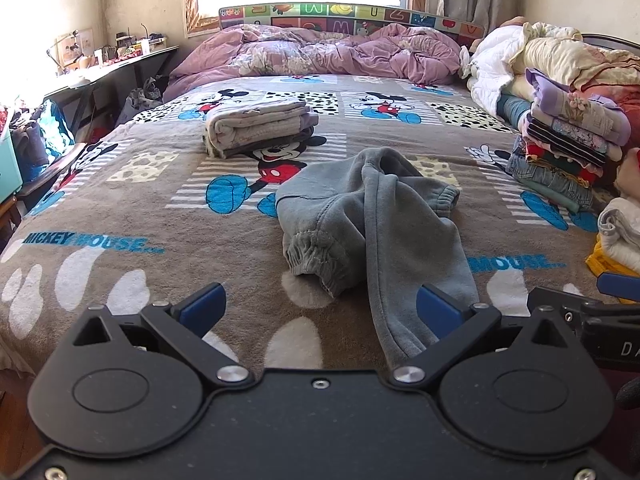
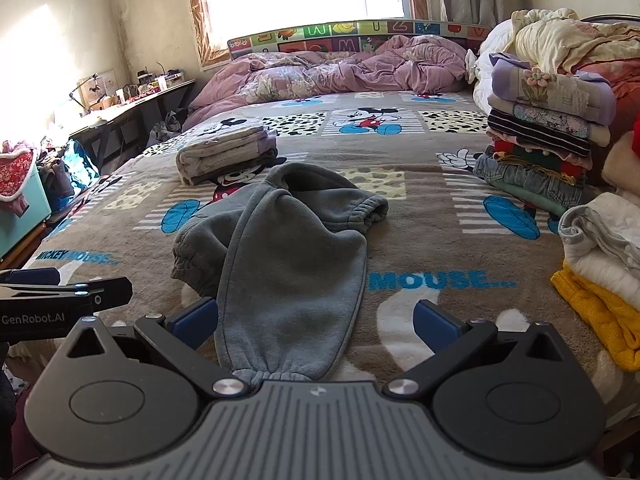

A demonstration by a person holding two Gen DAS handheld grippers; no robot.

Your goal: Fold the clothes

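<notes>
Both tongs spread wide, nothing clamped. Left tongs (image 1: 320, 306) hover over the near edge of the bed (image 1: 132, 208); right tongs (image 2: 316, 318) sit just beside them, same height.

Task item: grey sweatpants (image 1: 372, 224), crumpled mid-bed on the Mickey Mouse blanket (image 2: 440, 240). One leg runs toward the near edge, its cuff (image 2: 266, 374) ending right at the right tongs' body. In the left view that leg passes just inside the right-hand blue finger (image 1: 434, 308). The other leg is bunched to the left, elastic cuff (image 1: 316, 258) facing the near edge. Waistband end lies further back, toward the headboard.

Open room: bare blanket left of the pants, out to the bed's left edge, and a strip between the pants and the right-side piles.

Around:
- Folded beige/lavender stack (image 1: 258, 124) behind the pants on the left, apart from them.
- Tall stack of folded clothes (image 2: 548, 136) along the right edge, well apart from the pants.
- Yellow knit (image 2: 600, 312) under white garments (image 2: 604, 236) at the near right, near the right tongs' outer finger.
- Rumpled purple duvet (image 1: 320, 50) across the head of the bed, against the alphabet headboard (image 1: 352, 14).
- White and cream bedding (image 2: 552, 44) heaped at the far right.
- Cluttered dark tabletop (image 1: 112, 64) along the left wall, bags below it.
</notes>
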